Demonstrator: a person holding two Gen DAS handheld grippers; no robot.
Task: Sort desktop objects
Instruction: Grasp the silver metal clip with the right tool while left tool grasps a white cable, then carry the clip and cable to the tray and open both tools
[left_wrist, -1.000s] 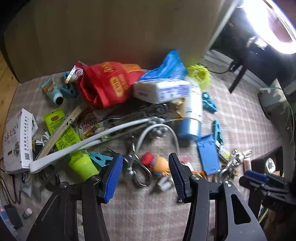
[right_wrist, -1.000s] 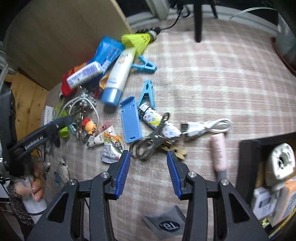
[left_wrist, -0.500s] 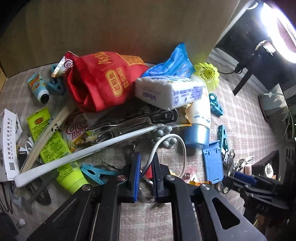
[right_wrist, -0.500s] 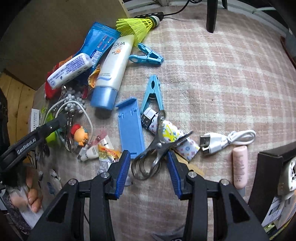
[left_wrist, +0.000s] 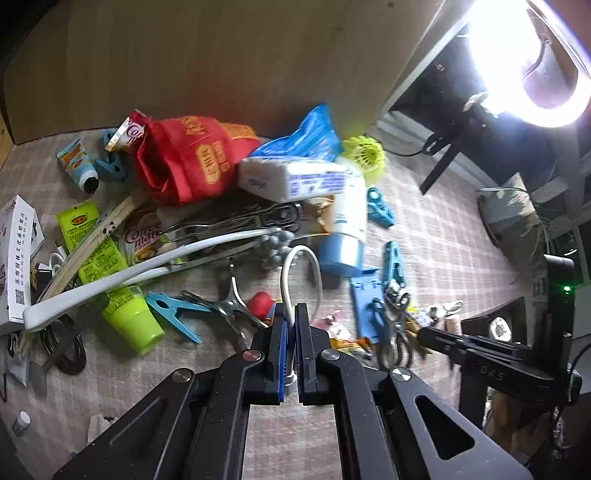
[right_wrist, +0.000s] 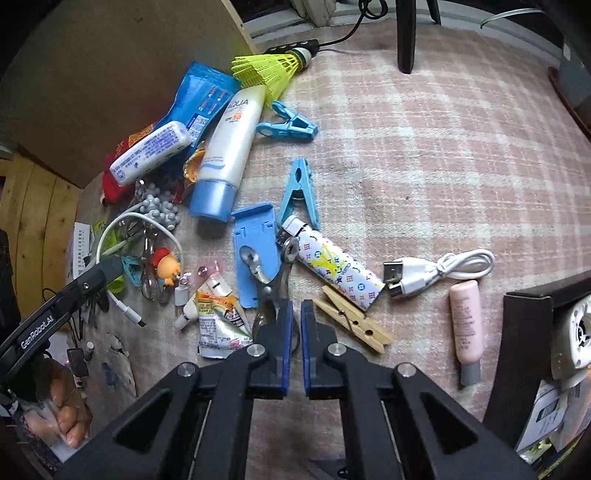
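A heap of small objects lies on a pink checked cloth (right_wrist: 424, 166). My left gripper (left_wrist: 291, 310) is shut on a white charging cable (left_wrist: 301, 254), which loops up from between the pads beside a small red and orange figure (right_wrist: 164, 264). In the right wrist view the left gripper's (right_wrist: 107, 266) tip shows over that cable (right_wrist: 110, 229). My right gripper (right_wrist: 296, 306) is closing its jaws on a silver metal clip (right_wrist: 258, 269). The clip's loop handle sits between the pads, and its head rests on a blue phone stand (right_wrist: 255, 236).
Close around the clip lie a patterned lighter (right_wrist: 336, 269), a wooden peg (right_wrist: 354, 325), a crumpled glue tube (right_wrist: 218, 317) and blue pegs (right_wrist: 299, 192). A second white USB cable (right_wrist: 443, 269) and a pink tube (right_wrist: 467, 325) lie right, before a black box (right_wrist: 528, 332). A wooden board (left_wrist: 221, 55) stands behind.
Both grippers went from wide open to closed. The left moved forward and took hold of the white cable. The right came down over the metal clip and pinched its handle.
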